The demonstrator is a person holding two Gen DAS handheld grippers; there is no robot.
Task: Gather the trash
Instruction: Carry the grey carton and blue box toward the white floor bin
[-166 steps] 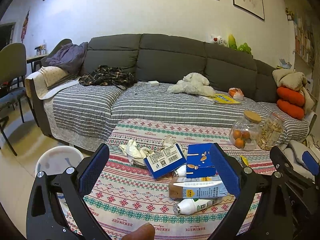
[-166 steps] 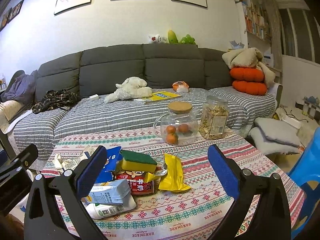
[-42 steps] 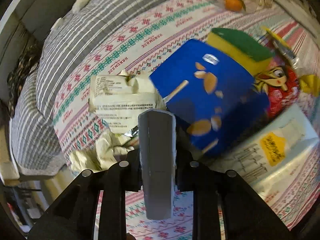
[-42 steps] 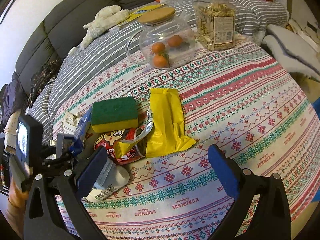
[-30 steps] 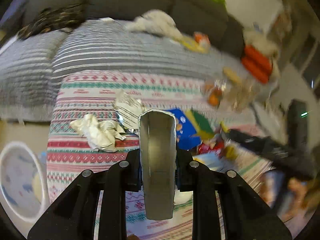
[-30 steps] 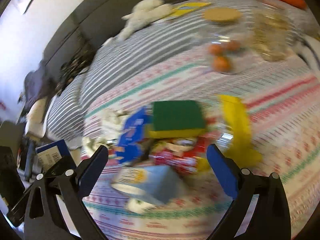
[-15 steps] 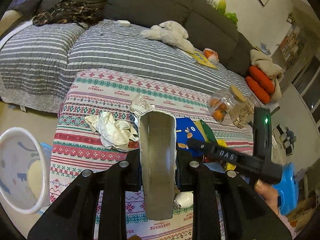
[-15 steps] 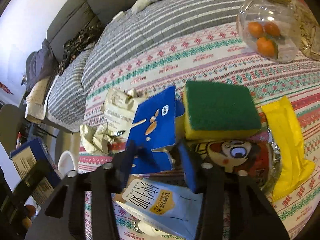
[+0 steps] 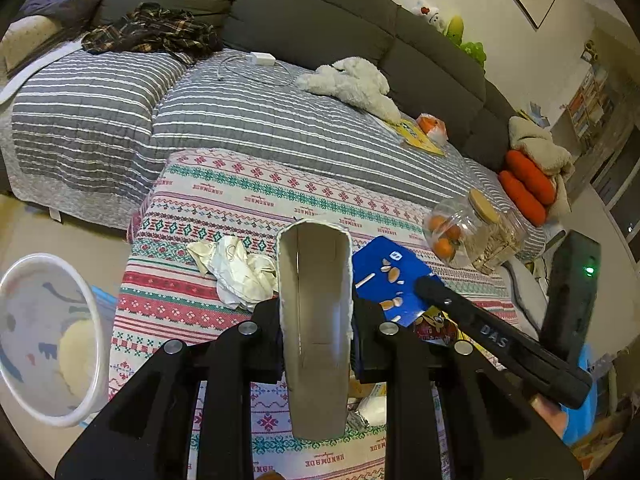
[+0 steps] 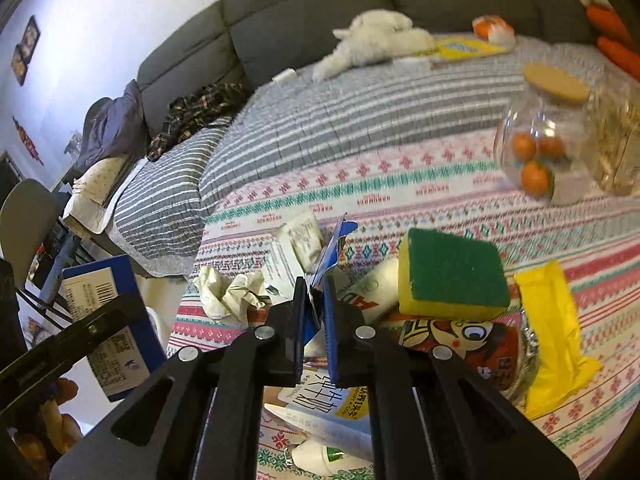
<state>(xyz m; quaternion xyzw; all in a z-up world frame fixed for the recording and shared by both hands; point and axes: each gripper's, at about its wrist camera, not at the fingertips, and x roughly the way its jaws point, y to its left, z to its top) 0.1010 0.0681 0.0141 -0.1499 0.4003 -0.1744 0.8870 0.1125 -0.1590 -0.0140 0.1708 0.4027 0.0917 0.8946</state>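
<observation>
Jaws of left gripper (image 9: 316, 344) clenched on blue box (image 10: 112, 320), held off the tabletop (image 9: 240, 192) near white bin (image 9: 48, 340); right gripper (image 10: 316, 312) grips blue carton (image 9: 388, 276). Nothing binned that I can tell. Left: crumpled paper (image 9: 240, 268), yellow wrapper (image 10: 552, 328), red packet (image 10: 472, 340).

The held carton (image 9: 314, 320) is blocking the left gripper's (image 9: 316, 334) own fingertips and the table's middle — its printed face is showing only in the right wrist view. The jars (image 10: 560, 136) are smearing with blur, and the milk carton (image 10: 332, 404) is hiding partly under the right gripper (image 10: 316, 332).
</observation>
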